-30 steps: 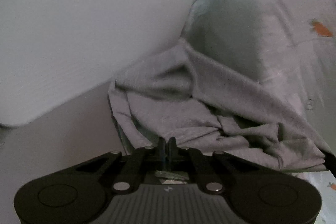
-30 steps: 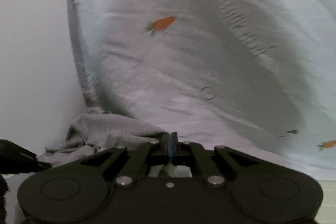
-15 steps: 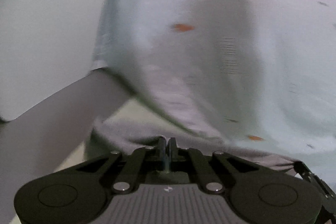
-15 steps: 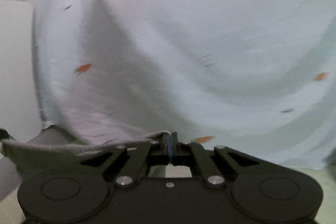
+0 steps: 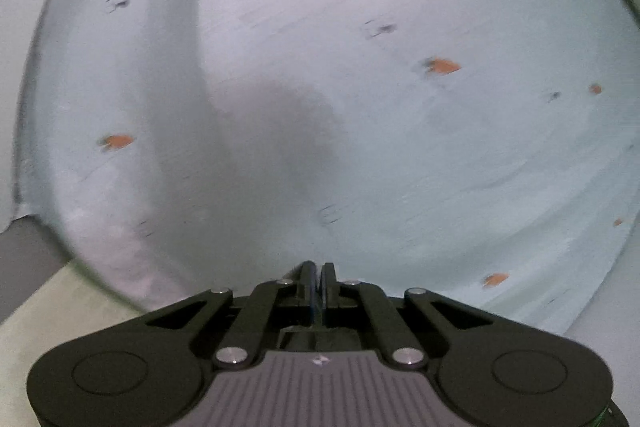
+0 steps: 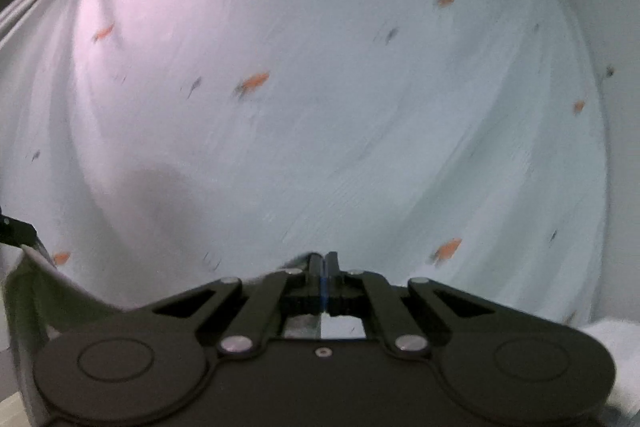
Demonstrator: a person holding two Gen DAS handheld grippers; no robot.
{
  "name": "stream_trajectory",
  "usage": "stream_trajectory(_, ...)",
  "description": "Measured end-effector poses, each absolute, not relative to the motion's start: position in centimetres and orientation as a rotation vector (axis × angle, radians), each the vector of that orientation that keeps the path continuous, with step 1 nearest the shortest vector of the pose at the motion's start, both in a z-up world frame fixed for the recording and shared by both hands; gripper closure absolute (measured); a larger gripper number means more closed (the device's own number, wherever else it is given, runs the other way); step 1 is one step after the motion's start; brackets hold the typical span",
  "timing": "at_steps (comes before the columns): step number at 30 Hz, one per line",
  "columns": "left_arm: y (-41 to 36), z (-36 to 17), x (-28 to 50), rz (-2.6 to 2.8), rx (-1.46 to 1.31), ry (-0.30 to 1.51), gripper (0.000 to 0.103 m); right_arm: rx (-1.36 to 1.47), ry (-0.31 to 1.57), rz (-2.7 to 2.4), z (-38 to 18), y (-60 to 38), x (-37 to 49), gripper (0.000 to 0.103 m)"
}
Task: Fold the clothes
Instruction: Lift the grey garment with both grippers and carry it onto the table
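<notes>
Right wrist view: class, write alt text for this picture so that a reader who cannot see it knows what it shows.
A pale blue garment dotted with small orange motifs fills the frame, spread wide and blurred. At the bottom, the black right gripper is shut on the cloth's lower edge.

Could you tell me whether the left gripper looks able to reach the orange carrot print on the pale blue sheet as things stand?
Probably not: the left gripper is shut on the pale blue sheet, so releasing comes first.
</notes>
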State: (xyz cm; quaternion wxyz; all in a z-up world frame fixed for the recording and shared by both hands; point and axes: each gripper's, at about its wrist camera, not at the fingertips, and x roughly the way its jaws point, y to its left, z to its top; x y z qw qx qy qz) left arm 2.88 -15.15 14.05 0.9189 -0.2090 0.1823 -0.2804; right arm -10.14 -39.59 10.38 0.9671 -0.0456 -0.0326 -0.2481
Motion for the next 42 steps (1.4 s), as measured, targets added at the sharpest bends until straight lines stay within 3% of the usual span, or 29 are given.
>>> stream_trajectory(4, -18.0, 14.8, -0.2, -0.609, -0.417, 0.344, 0.101, -0.111, -0.111, -0.512, 11.4, -41.4, -12.4, 0.103)
stream_trajectory(8, -19.5, 9.9, -2.0, -0.588, -0.37, 0.526, 0.101, -0.031, 0.009, -0.51, 8.1, -42.9, -13.7, 0.103)
stream_trajectory(14, -19.6, -2.3, -3.2, -0.398, -0.192, 1.004, 0.1, 0.141, 0.593, -0.474, -3.7, -44.8, -14.0, 0.1)
stream_trajectory(16, -18.0, -4.1, -3.3, -0.336, -0.183, 1.069, 0.091, 0.199, 0.708, -0.48, -6.0, -45.0, -14.4, 0.099)
stream_trajectory(17, -17.2, -4.3, -3.1, -0.313, -0.196, 1.083, 0.081, 0.212, 0.73, -0.486, -6.3, -45.1, -14.4, 0.089)
stream_trajectory(18, -16.5, -4.8, -2.9, -0.296, -0.213, 1.093, 0.077, 0.213, 0.723, -0.504, -6.2, -45.3, -14.3, 0.066)
stream_trajectory(20, -15.8, -5.3, -2.4, -0.282, -0.224, 1.104, 0.069, 0.193, 0.702, -0.531, -5.6, -45.5, -13.4, 0.043)
stream_trajectory(22, -16.3, -5.7, -1.0, -0.28, -0.201, 1.107, 0.065, 0.151, 0.688, -0.531, -5.3, -45.3, -11.6, 0.041)
stream_trajectory(25, -17.9, -6.4, 1.1, -0.316, -0.134, 1.101, 0.054, 0.098, 0.704, -0.488, -5.8, -45.1, -9.3, 0.027)
stream_trajectory(30, -21.0, -8.0, 4.1, -0.414, -0.023, 1.109, 0.044, -0.075, 0.755, -0.364, -7.4, -43.1, -3.0, 0.019)
stream_trajectory(35, -24.1, -11.5, 8.0, -0.427, 0.029, 1.153, 0.04, -0.174, 0.838, -0.271, -10.9, -41.5, 2.9, 0.021)
stream_trajectory(37, -25.2, -12.9, 9.5, -0.42, 0.051, 1.159, 0.04, -0.178, 0.884, -0.236, -12.2, -41.6, 4.3, 0.03)
stream_trajectory(38, -25.6, -13.5, 10.1, -0.419, 0.062, 1.165, 0.04, -0.181, 0.905, -0.219, -12.8, -41.6, 4.9, 0.045)
stream_trajectory(39, -26.0, -14.2, 10.6, -0.42, 0.073, 1.174, 0.04, -0.184, 0.925, -0.202, -13.4, -41.7, 5.5, 0.068)
stream_trajectory(40, -26.4, -15.0, 11.1, -0.422, 0.082, 1.186, 0.042, -0.195, 0.938, -0.209, -14.0, -41.9, 5.9, 0.081)
stream_trajectory(41, -26.5, -15.5, 11.5, -0.415, 0.084, 1.196, 0.054, -0.192, 0.925, -0.233, -14.1, -42.2, 5.9, 0.098)
stream_trajectory(42, -26.5, -16.0, 11.7, -0.407, 0.08, 1.204, 0.065, -0.187, 0.912, -0.257, -14.1, -42.6, 5.8, 0.1)
